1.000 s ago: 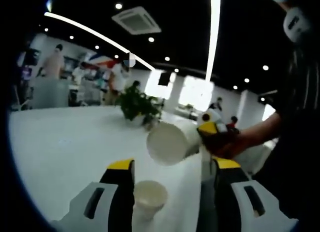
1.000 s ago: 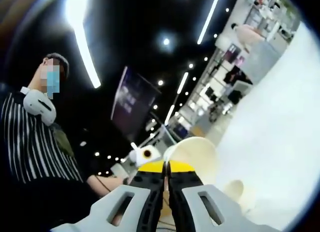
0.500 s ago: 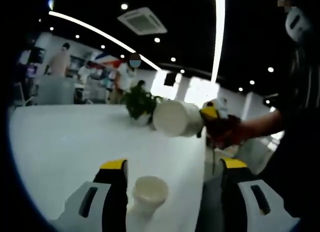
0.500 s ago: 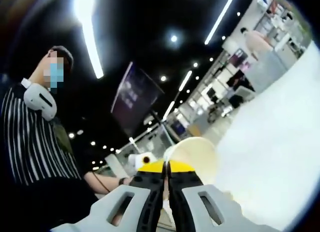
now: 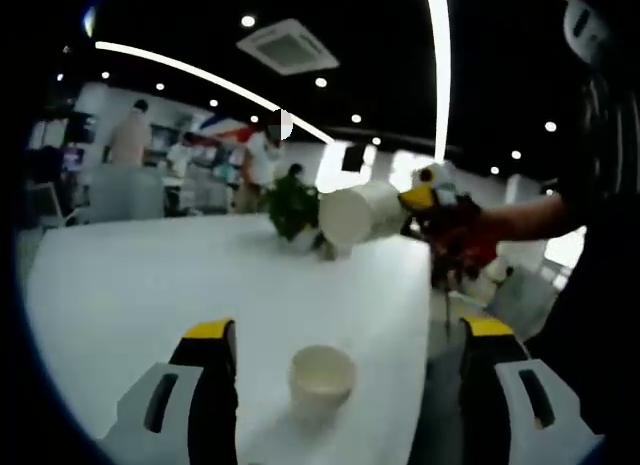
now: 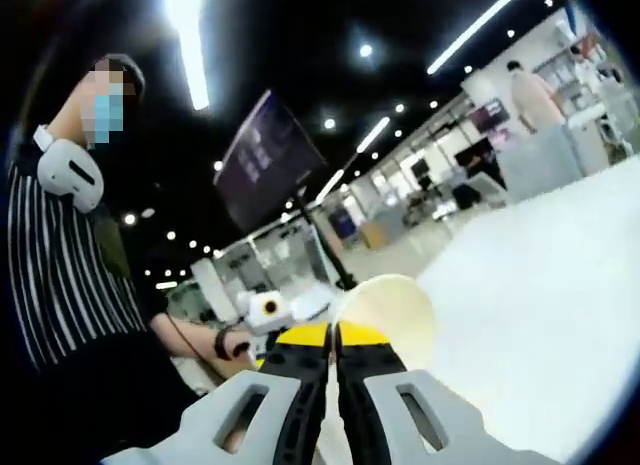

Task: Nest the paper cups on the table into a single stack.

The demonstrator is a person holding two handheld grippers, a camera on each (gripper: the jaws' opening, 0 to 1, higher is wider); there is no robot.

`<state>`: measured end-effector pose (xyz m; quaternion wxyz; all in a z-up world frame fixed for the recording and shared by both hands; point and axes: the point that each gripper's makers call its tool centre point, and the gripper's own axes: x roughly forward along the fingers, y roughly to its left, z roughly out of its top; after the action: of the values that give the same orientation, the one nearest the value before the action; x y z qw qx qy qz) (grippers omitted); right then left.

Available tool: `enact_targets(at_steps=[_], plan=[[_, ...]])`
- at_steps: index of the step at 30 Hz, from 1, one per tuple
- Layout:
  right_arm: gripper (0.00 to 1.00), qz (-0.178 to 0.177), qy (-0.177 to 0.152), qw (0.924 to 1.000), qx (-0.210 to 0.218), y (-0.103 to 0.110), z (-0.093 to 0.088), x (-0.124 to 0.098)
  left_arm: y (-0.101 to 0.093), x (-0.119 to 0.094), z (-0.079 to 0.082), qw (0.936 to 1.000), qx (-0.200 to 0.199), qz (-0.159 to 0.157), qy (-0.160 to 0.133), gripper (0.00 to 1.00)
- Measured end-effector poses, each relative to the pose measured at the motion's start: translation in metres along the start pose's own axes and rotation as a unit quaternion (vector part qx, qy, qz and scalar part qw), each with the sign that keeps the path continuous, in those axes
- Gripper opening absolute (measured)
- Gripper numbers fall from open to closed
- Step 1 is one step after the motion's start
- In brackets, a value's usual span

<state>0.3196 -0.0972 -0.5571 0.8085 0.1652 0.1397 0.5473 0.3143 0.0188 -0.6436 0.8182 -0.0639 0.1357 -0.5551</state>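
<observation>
Left tongs spread wide, gripping nothing; upright cup stands on white desk between their jaws, mouth up. Right tongs clenched on rim of second cup, held aloft. In left gripper view held cup lies on its side, long axis roughly level, above and beyond standing cup (well apart). Coming move, likely: turn held cup base-down, lower into standing one. Both cups plain white paper, empty.

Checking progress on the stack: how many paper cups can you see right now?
2. One cup stands upright on the white table between the open left jaws. The other cup is held sideways in the air by the right gripper. Others may be out of view.
</observation>
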Motion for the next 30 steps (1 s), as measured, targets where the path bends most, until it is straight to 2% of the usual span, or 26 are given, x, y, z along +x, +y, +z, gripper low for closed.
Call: enact_targets(at_steps=[1, 2, 5, 8, 13, 17, 20, 23, 25, 27, 29, 30], plan=[[0.0, 0.001, 0.023, 0.9997, -0.011, 0.002, -0.003, 0.001, -0.002, 0.0, 0.002, 1.0, -0.003, -0.002, -0.004, 0.93], [0.0, -0.002, 0.031, 0.9993, -0.023, 0.002, -0.003, 0.002, -0.002, 0.0, 0.003, 1.0, -0.001, -0.002, -0.006, 0.94], [0.0, 0.002, 0.037, 0.999, -0.026, 0.005, 0.002, 0.005, 0.001, 0.0, 0.003, 1.0, 0.002, 0.005, -0.007, 0.99], [0.0, 0.003, 0.053, 0.9979, -0.037, 0.007, 0.005, 0.008, 0.001, -0.001, 0.002, 1.0, 0.006, 0.003, -0.003, 0.99], [0.0, -0.014, 0.097, 0.9927, -0.07, 0.002, 0.004, 0.01, 0.002, -0.002, -0.003, 0.9998, 0.019, 0.007, 0.01, 0.99], [0.0, -0.021, 0.14, 0.9854, -0.094, -0.001, -0.001, 0.012, 0.006, -0.004, -0.008, 0.9994, 0.024, 0.016, 0.02, 0.99], [0.0, -0.009, 0.16, 0.9813, -0.107, 0.004, -0.002, 0.016, 0.01, -0.008, -0.011, 0.9993, 0.016, 0.025, 0.021, 0.99], [0.0, -0.005, 0.187, 0.9741, -0.127, 0.006, -0.002, 0.017, 0.014, -0.015, -0.014, 0.9991, 0.014, 0.033, 0.025, 0.99], [0.0, -0.014, 0.212, 0.9661, -0.146, 0.003, -0.001, 0.018, 0.018, -0.019, -0.015, 0.9986, 0.013, 0.044, 0.027, 0.99], [0.0, -0.01, 0.226, 0.9624, -0.151, 0.005, -0.001, 0.021, 0.021, -0.022, -0.018, 0.9984, 0.004, 0.05, 0.028, 0.99], [0.0, -0.01, 0.252, 0.9526, -0.17, 0.005, -0.003, 0.022, 0.023, -0.025, -0.021, 0.9981, 0.001, 0.054, 0.028, 0.99], [0.0, -0.009, 0.271, 0.9451, -0.183, 0.006, -0.006, 0.023, 0.023, -0.026, -0.021, 0.9981, 0.002, 0.055, 0.028, 0.98]])
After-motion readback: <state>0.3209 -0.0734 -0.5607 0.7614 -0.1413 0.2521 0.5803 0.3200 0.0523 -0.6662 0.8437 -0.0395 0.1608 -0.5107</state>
